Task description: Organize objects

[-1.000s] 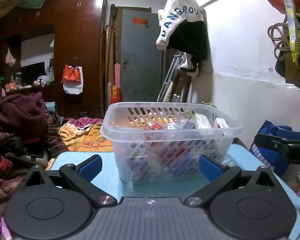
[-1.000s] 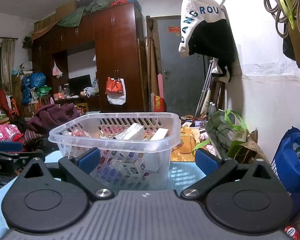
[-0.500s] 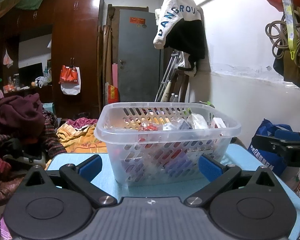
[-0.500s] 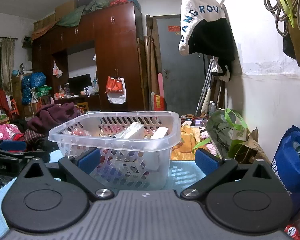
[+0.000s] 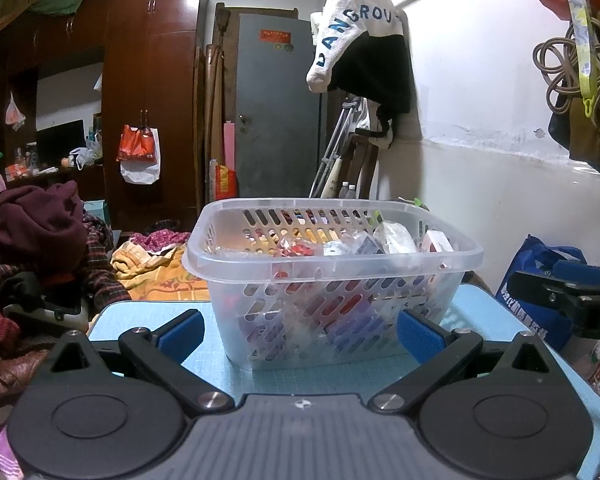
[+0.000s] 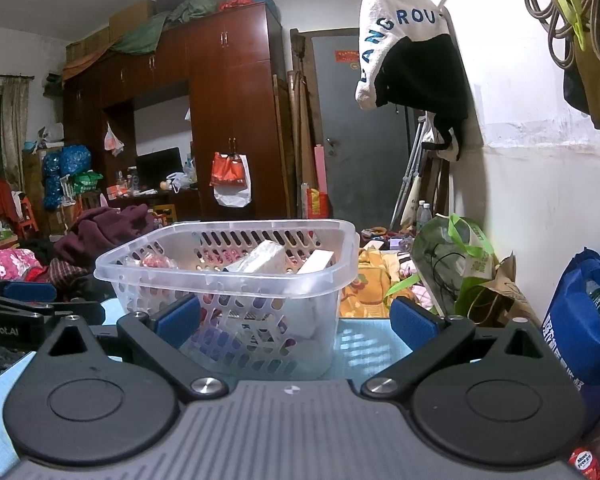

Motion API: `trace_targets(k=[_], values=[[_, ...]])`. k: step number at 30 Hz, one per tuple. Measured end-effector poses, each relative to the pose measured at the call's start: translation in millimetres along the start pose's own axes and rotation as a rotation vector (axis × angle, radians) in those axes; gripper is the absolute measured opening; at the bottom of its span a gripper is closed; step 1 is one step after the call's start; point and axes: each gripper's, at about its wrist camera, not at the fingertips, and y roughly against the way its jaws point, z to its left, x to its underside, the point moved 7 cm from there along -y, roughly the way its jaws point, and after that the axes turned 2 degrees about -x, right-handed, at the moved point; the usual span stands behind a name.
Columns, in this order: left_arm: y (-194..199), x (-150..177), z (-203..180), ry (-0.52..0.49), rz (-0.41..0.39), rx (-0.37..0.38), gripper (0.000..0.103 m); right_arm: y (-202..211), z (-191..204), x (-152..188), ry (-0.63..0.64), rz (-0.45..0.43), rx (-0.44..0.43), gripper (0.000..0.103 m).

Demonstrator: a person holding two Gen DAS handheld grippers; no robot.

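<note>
A clear slotted plastic basket (image 5: pixel 332 258) stands on the light blue table (image 5: pixel 140 312) and holds several small packets and boxes. My left gripper (image 5: pixel 300 330) is open and empty, low at the near side of the basket. My right gripper (image 6: pixel 296 318) is open and empty, near the basket (image 6: pixel 228 276) from its right side. The right gripper also shows at the right edge of the left wrist view (image 5: pixel 568 292). The left gripper shows at the left edge of the right wrist view (image 6: pixel 24 308).
A blue bag (image 6: pixel 580 320) and a green bag (image 6: pixel 452 264) sit to the right of the table by the white wall. Piled clothes (image 5: pixel 32 240) lie to the left. A wardrobe (image 5: pixel 148 100) and a grey door (image 5: pixel 276 104) stand behind.
The left wrist view has shifted slightly, so the basket sits a little further left in it. The right gripper and the basket have hardly moved.
</note>
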Motion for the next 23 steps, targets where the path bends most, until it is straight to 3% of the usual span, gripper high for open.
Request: trace_targets(k=[23], values=[[-4.1,2.3,-12.0,-0.019,0.005,0.002,0.103,-2.2,-2.5,3.1,0.0,0.006,-0.004,0.103]])
